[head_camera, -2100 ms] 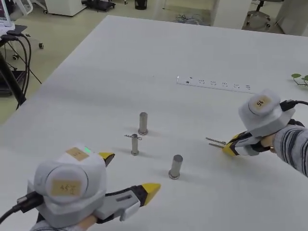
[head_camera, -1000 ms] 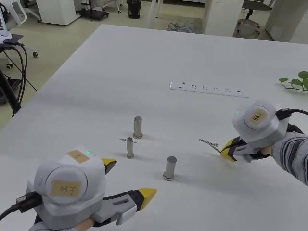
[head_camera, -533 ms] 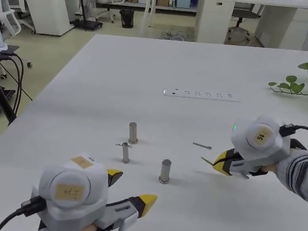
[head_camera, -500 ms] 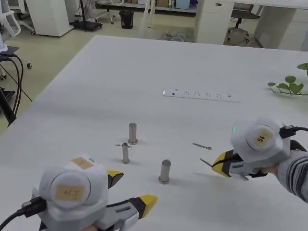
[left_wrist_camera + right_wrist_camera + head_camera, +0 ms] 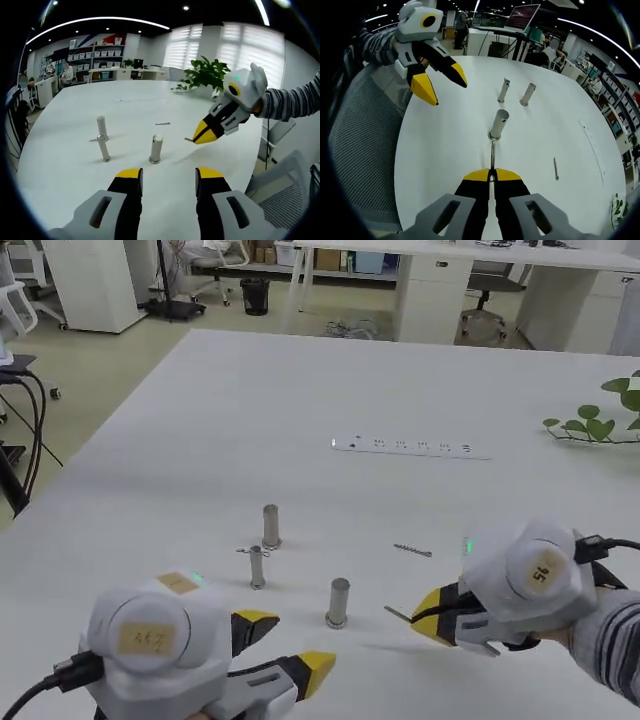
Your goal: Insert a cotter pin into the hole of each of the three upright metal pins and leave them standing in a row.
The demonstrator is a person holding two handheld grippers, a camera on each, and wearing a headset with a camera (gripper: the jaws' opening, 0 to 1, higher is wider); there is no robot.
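Far pin & near pin upright, bare; mid pin has cotter thru top; 2nd cotter flat on desk; 3rd cotter pinched in right claw.

A tan sticker on the round white back of the right gripper carries two handwritten digits that look like "45", though the writing is small and tilted. The left gripper has a tan label on its round back with handwritten marks too blurred to read. A smaller tan tag sits on its top, and nothing can be made out on it.
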